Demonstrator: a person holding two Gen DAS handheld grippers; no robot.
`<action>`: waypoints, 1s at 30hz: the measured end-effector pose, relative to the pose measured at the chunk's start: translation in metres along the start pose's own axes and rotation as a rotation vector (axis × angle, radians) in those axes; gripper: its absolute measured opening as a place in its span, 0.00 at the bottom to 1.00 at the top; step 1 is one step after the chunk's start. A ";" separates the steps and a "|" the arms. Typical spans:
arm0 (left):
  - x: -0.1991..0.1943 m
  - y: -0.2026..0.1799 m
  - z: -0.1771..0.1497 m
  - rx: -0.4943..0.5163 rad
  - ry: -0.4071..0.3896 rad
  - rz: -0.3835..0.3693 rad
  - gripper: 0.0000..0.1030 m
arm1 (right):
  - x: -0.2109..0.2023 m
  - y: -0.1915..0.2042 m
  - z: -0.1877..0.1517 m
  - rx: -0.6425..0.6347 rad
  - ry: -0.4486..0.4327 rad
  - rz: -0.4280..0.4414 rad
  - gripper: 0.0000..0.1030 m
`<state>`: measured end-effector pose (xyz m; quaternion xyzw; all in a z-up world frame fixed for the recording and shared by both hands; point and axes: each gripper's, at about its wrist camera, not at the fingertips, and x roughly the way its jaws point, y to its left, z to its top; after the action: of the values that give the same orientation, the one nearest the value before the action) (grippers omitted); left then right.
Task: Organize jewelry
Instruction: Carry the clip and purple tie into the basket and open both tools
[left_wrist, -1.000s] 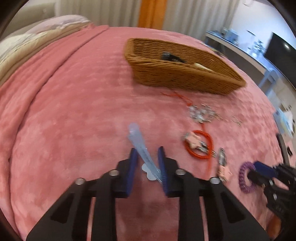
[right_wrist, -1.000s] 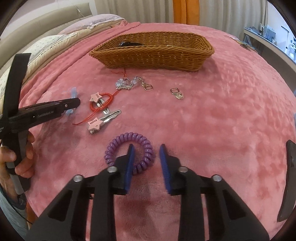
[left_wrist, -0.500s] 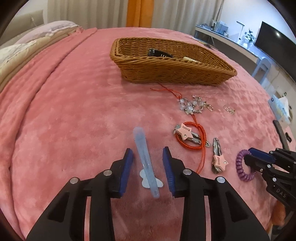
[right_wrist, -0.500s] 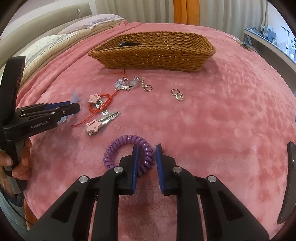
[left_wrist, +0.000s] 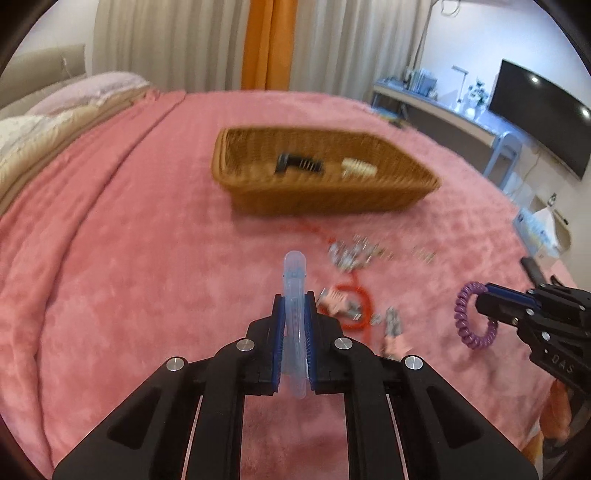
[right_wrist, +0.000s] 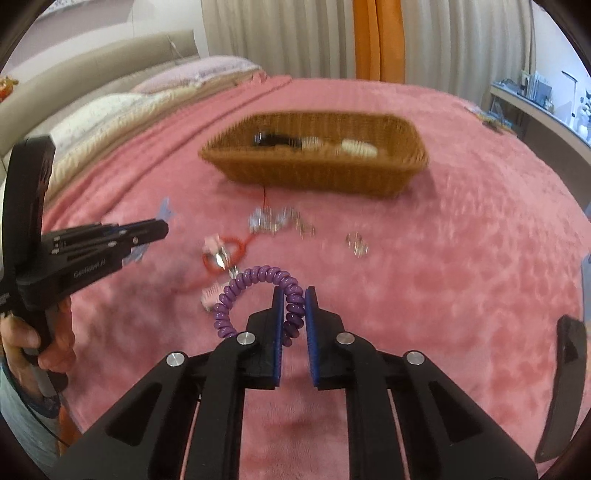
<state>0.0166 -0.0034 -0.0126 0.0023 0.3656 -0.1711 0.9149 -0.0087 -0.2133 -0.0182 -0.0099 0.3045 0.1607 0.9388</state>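
We see a plush pink blanket (left_wrist: 110, 258) covering the bed, with open room across the left of the frame. A woven wicker basket (left_wrist: 332, 195), oblong, sits at upper centre holding black and cream coils. Our left hand-held gripper (left_wrist: 294, 314) clamps a translucent blue hair clip (left_wrist: 293, 280) at lower centre; our right hand-held gripper (right_wrist: 294, 308), its neighbour's lettering blurred, pinches a purple spiral hair tie (right_wrist: 258, 291) lifted near the centre.

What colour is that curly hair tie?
Purple; the spiral hair tie shows best in the right wrist view, pinched by the right gripper.
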 end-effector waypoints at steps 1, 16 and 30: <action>-0.005 -0.003 0.006 0.007 -0.022 -0.005 0.08 | -0.004 -0.001 0.006 0.001 -0.017 0.000 0.09; 0.013 -0.039 0.117 0.115 -0.167 -0.016 0.08 | 0.027 -0.039 0.149 0.036 -0.164 -0.112 0.09; 0.108 -0.025 0.143 0.012 -0.053 -0.097 0.08 | 0.150 -0.066 0.174 0.061 0.078 -0.178 0.09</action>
<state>0.1771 -0.0791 0.0233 -0.0143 0.3396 -0.2176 0.9149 0.2251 -0.2112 0.0325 -0.0145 0.3434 0.0666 0.9367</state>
